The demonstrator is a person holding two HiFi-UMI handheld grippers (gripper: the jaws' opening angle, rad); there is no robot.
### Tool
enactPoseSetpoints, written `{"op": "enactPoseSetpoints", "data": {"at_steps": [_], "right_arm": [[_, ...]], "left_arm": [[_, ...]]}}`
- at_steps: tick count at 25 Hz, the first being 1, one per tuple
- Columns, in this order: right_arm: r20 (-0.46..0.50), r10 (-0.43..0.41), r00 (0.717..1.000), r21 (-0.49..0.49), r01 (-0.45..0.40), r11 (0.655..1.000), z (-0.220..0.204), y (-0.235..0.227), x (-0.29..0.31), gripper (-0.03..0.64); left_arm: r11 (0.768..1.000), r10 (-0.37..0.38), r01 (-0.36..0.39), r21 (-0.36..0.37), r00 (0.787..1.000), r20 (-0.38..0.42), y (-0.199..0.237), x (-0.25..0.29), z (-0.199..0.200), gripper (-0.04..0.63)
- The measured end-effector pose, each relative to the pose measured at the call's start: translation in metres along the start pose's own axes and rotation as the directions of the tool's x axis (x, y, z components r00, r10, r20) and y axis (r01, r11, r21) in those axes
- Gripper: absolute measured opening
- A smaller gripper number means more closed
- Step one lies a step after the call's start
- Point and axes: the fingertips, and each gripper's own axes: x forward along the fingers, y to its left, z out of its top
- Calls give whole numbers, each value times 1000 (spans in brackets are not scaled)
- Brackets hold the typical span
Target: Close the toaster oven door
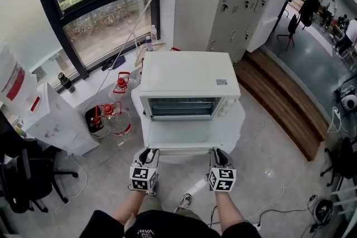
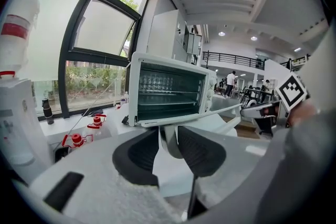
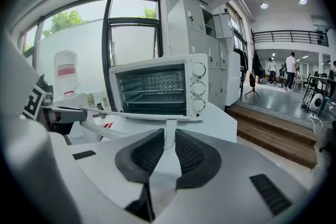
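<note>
The left hand-held gripper (image 1: 149, 154) was narrowed onto the left post of the handle (image 1: 184, 148), and the right hand-held gripper (image 1: 219, 155) pinched the right post the same way (one at each end, we judged, so the door could swing up evenly without twisting). The toaster oven (image 1: 187, 78) sat on the white tabletop (image 1: 239, 122) with its mouth facing us. Its door (image 1: 181, 132) lay open, dropped roughly level towards us. Its long axis ran left to right, with the hinge at the oven and the handle edge nearest us.
</note>
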Motion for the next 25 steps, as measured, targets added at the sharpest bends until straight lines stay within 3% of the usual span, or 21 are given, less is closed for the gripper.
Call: {"op": "enactPoseSetpoints", "data": {"at_steps": [9,25], "right_arm": [[66,-18,998,-22,20,1000,37,-1,0,72],[179,-28,983,25,24,999,89,-6,11,80]], "left_arm": [[999,-41,42,-20,998,42,3,5,35,121],[994,-67,75,-82,993,94,14,20,85,121]]}}
